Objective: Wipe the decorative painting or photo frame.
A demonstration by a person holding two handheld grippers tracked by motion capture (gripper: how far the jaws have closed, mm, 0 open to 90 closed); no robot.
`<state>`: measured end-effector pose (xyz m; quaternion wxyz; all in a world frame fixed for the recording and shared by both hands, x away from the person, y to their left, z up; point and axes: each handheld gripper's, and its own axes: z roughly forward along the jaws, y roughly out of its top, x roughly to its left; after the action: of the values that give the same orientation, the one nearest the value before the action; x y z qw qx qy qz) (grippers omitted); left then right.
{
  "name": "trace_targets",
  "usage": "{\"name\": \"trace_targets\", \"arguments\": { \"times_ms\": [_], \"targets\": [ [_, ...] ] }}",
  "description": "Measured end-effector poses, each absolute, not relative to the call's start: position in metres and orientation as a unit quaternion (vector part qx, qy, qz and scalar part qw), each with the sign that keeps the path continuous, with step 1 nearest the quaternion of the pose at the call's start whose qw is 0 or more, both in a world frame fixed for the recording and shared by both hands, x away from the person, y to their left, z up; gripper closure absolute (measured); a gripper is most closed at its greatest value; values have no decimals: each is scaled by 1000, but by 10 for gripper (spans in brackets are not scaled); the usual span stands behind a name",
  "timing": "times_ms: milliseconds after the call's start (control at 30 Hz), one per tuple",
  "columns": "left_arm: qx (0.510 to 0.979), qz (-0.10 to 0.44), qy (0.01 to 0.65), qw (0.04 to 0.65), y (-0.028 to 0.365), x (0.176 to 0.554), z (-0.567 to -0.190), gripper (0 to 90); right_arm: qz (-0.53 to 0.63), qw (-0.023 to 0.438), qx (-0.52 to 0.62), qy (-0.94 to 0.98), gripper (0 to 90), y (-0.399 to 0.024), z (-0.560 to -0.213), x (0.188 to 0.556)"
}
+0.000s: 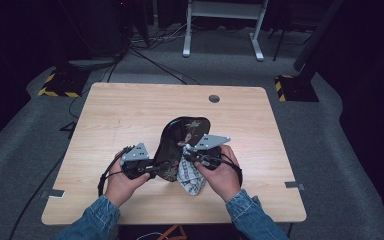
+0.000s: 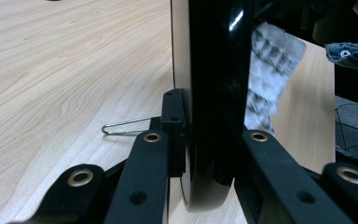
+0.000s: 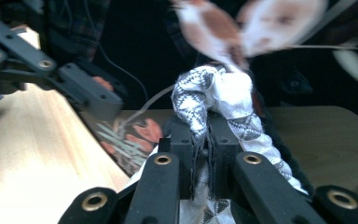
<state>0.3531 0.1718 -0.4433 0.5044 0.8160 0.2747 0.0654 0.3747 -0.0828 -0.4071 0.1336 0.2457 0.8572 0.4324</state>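
The wooden table (image 1: pixel 130 115) carries everything, its pale top bare along the far edge apart from a small round grommet hole (image 1: pixel 214 98) near the far right corner. Toward the middle of the near half stands a black tray (image 1: pixel 180 137) with a flower and leaf pattern on its face, tipped up steeply on its edge so that its upper rim leans toward the far side while its lower end sits close to the near edge. In the left gripper view the tray's glossy black rim (image 2: pixel 214 84) rises straight up between the jaws, and a bent wire clip (image 2: pixel 126 125) lies on the wood just beside them. The left gripper (image 1: pixel 150 167), held in the person's left hand (image 1: pixel 122 185) on the left of the tray, has its jaws pressed onto the tray's lower rim from both sides, pinching it. The right gripper (image 1: pixel 192 152), in the right hand (image 1: pixel 222 175) just right of the tray, has its jaws closed tight on a fold of a white cloth with a grey-black pattern (image 3: pixel 214 98); the cloth bunches up above the pads and lies against the tray's patterned face, which looks blurred in the right gripper view. In the high view the rest of the cloth (image 1: pixel 190 180) hangs down to the tabletop between the two hands, near the near edge. Denim sleeves (image 1: pixel 95 220) come in over that edge.
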Motion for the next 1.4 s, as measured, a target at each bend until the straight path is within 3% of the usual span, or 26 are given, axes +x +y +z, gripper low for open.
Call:
{"name": "trace_targets", "arguments": {
  "times_ms": [367, 1400],
  "targets": [
    [815, 66, 275, 505, 172, 353, -443, 795, 429, 121, 220, 868, 845, -66, -411, 366],
    [814, 63, 273, 508, 172, 353, -444, 788, 413, 153, 326, 836, 848, -137, -418, 407]
  ]
}}
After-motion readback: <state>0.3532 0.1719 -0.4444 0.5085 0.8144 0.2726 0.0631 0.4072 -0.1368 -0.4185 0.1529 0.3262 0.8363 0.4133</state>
